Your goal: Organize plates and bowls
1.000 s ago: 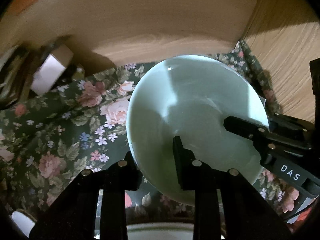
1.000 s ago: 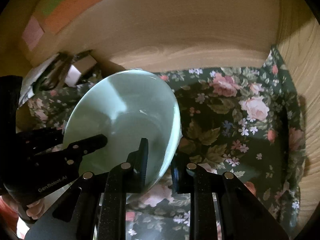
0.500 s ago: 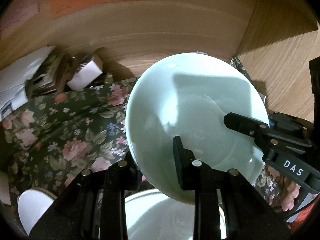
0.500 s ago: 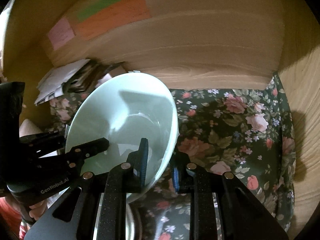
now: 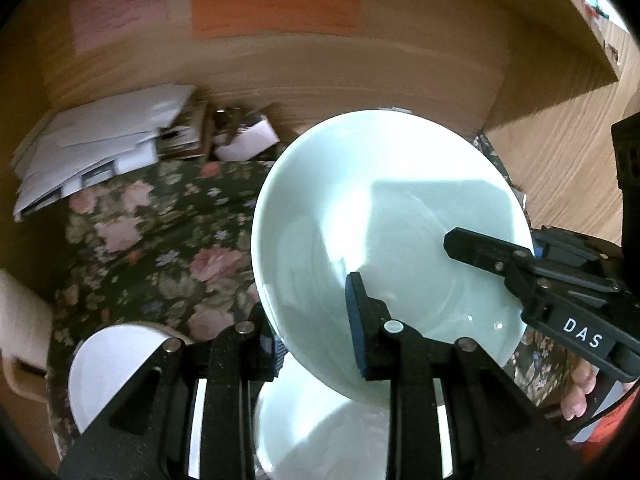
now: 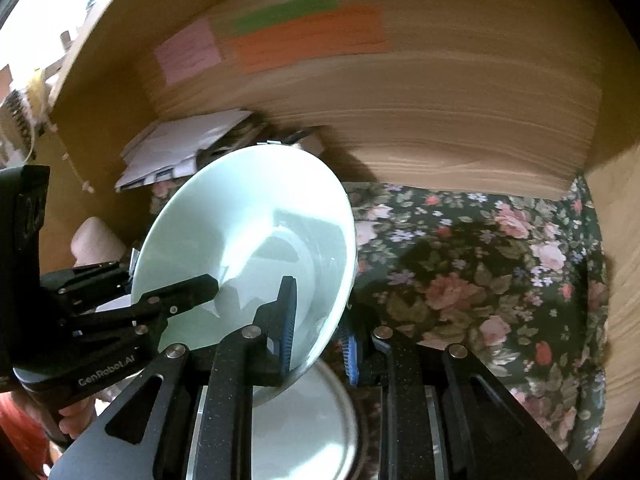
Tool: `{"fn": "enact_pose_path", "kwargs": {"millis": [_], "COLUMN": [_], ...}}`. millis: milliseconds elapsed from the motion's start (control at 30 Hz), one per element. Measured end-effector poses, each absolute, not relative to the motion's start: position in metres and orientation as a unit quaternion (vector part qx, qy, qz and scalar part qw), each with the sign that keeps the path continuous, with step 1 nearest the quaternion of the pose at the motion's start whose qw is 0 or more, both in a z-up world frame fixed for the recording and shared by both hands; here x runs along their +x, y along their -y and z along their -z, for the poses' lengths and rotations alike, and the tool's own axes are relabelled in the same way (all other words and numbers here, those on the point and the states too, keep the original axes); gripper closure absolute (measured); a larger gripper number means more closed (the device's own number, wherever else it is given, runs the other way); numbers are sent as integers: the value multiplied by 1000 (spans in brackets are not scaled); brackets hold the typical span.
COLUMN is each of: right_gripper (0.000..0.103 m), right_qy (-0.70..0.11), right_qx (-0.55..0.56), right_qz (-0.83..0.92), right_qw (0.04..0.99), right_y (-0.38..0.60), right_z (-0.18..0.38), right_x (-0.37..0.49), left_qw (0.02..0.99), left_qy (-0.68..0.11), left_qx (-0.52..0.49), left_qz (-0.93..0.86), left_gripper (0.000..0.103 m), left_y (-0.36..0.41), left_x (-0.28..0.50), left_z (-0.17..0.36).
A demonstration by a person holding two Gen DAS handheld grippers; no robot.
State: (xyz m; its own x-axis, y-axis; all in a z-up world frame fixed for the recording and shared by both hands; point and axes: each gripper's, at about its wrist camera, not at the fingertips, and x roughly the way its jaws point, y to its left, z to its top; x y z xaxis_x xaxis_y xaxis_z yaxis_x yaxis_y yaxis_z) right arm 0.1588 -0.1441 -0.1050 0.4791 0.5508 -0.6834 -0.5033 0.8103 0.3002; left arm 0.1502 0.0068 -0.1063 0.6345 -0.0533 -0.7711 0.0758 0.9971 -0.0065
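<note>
1. Left wrist view: the left hand-held gripper (image 5: 316, 320) is clamped on the near rim of a pale green bowl (image 5: 384, 216), which is lifted and tilted and blocks the right side of the floral cloth (image 5: 160, 248). The bowl looks empty. Below it sits a second pale dish (image 5: 320, 432). A white bowl (image 5: 108, 368) and stacked papers (image 5: 100, 144) lie to the left.
2. Right wrist view: the right hand-held gripper (image 6: 320, 320) is clamped on the same bowl's opposite rim. Only this view shows open cloth to the right.

Floral cloth (image 6: 480, 280); papers (image 5: 96, 152); white bowl (image 5: 108, 372)
</note>
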Motion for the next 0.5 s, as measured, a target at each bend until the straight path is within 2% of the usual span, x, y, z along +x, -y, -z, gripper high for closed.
{"fn": "enact_pose_path", "kwargs": {"millis": [500], "right_gripper": [84], "right_qy": [-396], "right_qx": [11], "right_qz": [-368], "right_qw": [841], "right_y": [81], "right_z": [104], "right_x": [122], "left_qw": [910], "left_qy": [-413], "left_qx": [-18], "left_qz": [-21], "left_gripper": [76], "left_y": [-77], "left_x": [98], "left_z": [100]}}
